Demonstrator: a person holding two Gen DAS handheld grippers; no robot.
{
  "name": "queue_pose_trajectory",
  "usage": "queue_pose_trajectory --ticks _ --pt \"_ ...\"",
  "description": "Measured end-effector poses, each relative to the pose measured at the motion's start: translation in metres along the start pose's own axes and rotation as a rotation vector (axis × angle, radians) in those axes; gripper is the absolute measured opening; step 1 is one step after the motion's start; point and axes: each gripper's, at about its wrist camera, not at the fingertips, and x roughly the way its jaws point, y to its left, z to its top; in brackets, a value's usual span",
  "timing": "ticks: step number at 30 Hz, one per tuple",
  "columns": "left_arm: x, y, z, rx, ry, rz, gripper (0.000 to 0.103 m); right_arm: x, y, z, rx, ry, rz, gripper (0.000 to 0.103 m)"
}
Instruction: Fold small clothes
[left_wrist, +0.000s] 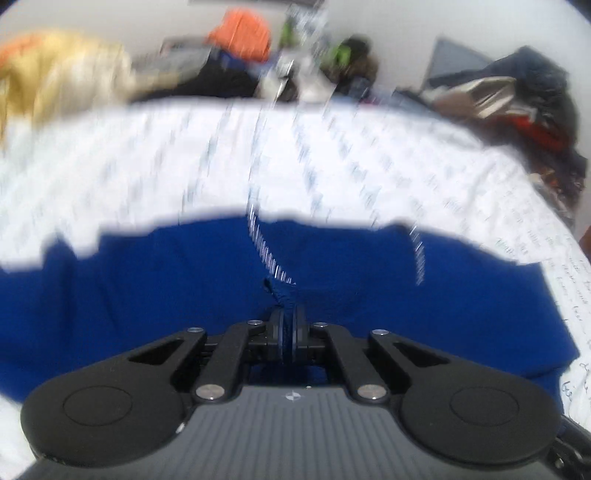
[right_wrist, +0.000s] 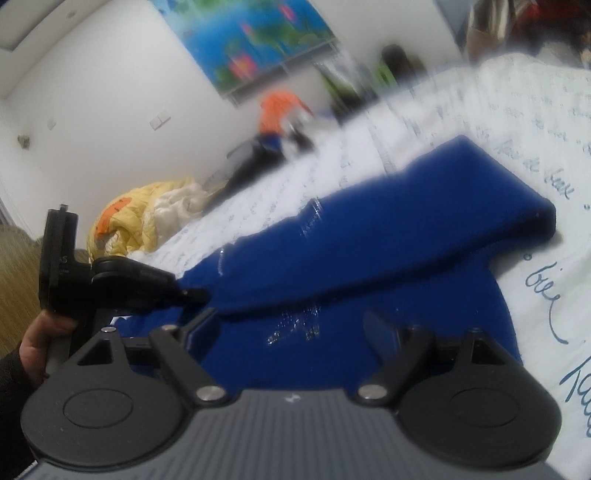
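A deep blue garment (left_wrist: 184, 295) lies on a white bedsheet (left_wrist: 332, 166) printed with blue handwriting. My left gripper (left_wrist: 288, 317) is shut, with a small peak of the blue fabric pinched between its pads. In the right wrist view the blue garment (right_wrist: 369, 258) has one long part folded across it, ending at the upper right. My right gripper (right_wrist: 288, 325) hovers over the garment's near part, open, with nothing between its fingers (right_wrist: 376, 325). At the garment's left edge is the left gripper (right_wrist: 199, 294), held by a hand (right_wrist: 37, 343).
A yellow and cream quilt (right_wrist: 147, 214) is bunched at the far side of the bed. Orange and dark clothes (left_wrist: 240, 37) lie along the wall. More dark clothes (left_wrist: 535, 96) are piled at the right. A blue poster (right_wrist: 251, 37) hangs on the white wall.
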Motion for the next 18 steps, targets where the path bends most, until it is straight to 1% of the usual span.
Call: queue_pose_trajectory --ticks 2,3,4,5,7,8,11,13,14,16,18 --pt "-0.023 0.006 0.007 0.026 -0.076 0.001 0.004 0.0 -0.004 0.0 0.024 -0.005 0.011 0.085" --pt "-0.031 0.012 0.01 0.029 -0.102 0.02 0.004 0.0 -0.005 0.0 0.03 -0.007 0.013 0.085" --pt "-0.039 0.024 0.013 0.023 -0.123 0.054 0.004 0.0 -0.005 0.0 0.031 -0.007 0.013 0.085" --pt "-0.041 0.035 0.016 0.011 -0.128 0.084 0.004 0.0 -0.005 0.0 0.028 -0.007 0.011 0.085" --pt "-0.039 0.064 0.014 -0.012 -0.102 0.149 0.004 0.001 -0.004 -0.001 0.024 -0.008 0.01 0.085" --pt "-0.033 0.078 0.01 -0.022 -0.069 0.185 0.004 0.001 -0.005 -0.001 0.027 -0.008 0.011 0.085" --pt "-0.021 0.109 -0.01 -0.034 0.004 0.25 0.004 0.002 -0.005 -0.001 0.032 -0.008 0.013 0.086" --pt "-0.018 0.114 -0.019 -0.031 0.027 0.249 0.004 0.002 -0.004 -0.001 0.029 -0.006 0.013 0.086" --pt "-0.018 0.11 -0.022 -0.019 0.03 0.249 0.004 0.003 -0.004 -0.001 0.028 -0.005 0.012 0.087" --pt "-0.016 0.102 -0.021 0.017 0.021 0.271 0.004 0.003 -0.003 -0.001 0.025 -0.004 0.011 0.087" --pt "-0.017 0.1 -0.019 0.02 0.027 0.278 0.004 0.004 -0.003 -0.001 0.021 0.0 0.008 0.087"
